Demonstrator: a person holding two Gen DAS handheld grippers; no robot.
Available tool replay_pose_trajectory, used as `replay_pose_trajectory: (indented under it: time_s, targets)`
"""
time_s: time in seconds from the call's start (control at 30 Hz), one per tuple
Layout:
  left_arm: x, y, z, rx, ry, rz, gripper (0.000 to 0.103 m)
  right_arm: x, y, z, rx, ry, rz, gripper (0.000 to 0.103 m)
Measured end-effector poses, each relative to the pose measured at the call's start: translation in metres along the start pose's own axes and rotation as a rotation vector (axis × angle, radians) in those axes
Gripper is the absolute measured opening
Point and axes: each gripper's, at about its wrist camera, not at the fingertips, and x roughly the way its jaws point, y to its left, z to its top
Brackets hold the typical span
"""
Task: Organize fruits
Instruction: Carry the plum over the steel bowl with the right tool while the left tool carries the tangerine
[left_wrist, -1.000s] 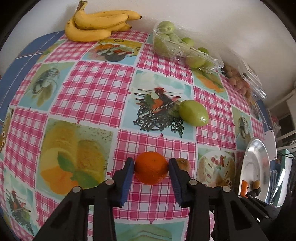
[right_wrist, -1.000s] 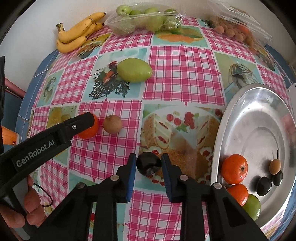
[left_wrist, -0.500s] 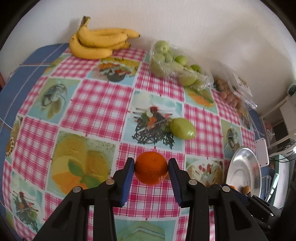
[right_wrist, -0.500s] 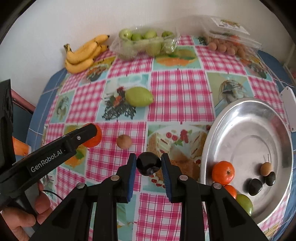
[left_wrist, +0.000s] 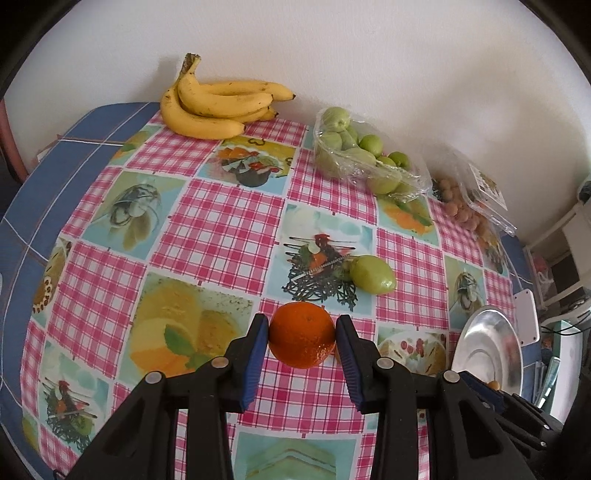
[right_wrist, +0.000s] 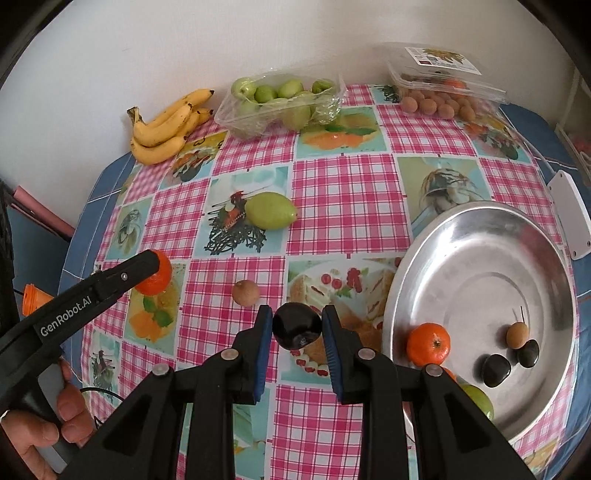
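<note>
My left gripper (left_wrist: 301, 341) is shut on an orange (left_wrist: 301, 339) and holds it above the checkered tablecloth; it also shows in the right wrist view (right_wrist: 153, 273). My right gripper (right_wrist: 296, 326) is shut on a dark plum (right_wrist: 296, 325), lifted left of the silver plate (right_wrist: 480, 258). The plate holds an orange (right_wrist: 428, 344), two dark plums (right_wrist: 496, 370), a small brown fruit (right_wrist: 516, 334) and a green fruit (right_wrist: 478, 398). A green mango (right_wrist: 270, 216) and a small brown fruit (right_wrist: 245, 292) lie on the cloth.
Bananas (left_wrist: 218, 107) lie at the back by the wall. A clear tray of green fruits (right_wrist: 277, 99) and a clear box of small brown fruits (right_wrist: 439, 92) stand at the back. A white flat object (right_wrist: 570, 218) lies right of the plate.
Both grippers have risen higher above the table with their fruits held. The table and plate look smaller and farther in both views.
</note>
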Motion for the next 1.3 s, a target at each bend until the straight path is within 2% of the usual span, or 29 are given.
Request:
replay_pose_trajectory:
  time_s: [0.43, 0.77, 1.13, 1.3]
  targets:
    - [0.004, -0.008, -0.004, 0.016, 0.006, 0.046, 0.040, 0.000, -0.029, 0.000, 0.066, 0.006, -0.027, 0.028]
    - [0.007, -0.037, -0.012, 0.078, 0.015, 0.043, 0.040, -0.015, -0.071, 0.003, 0.167, -0.024, -0.061, 0.028]
    - [0.012, -0.098, -0.031, 0.232, 0.033, 0.001, 0.040, -0.033, -0.147, -0.003, 0.332, -0.049, -0.158, 0.028]
    - [0.014, -0.128, -0.040, 0.311, 0.034, -0.022, 0.040, -0.038, -0.177, -0.006, 0.401, -0.054, -0.173, 0.028]
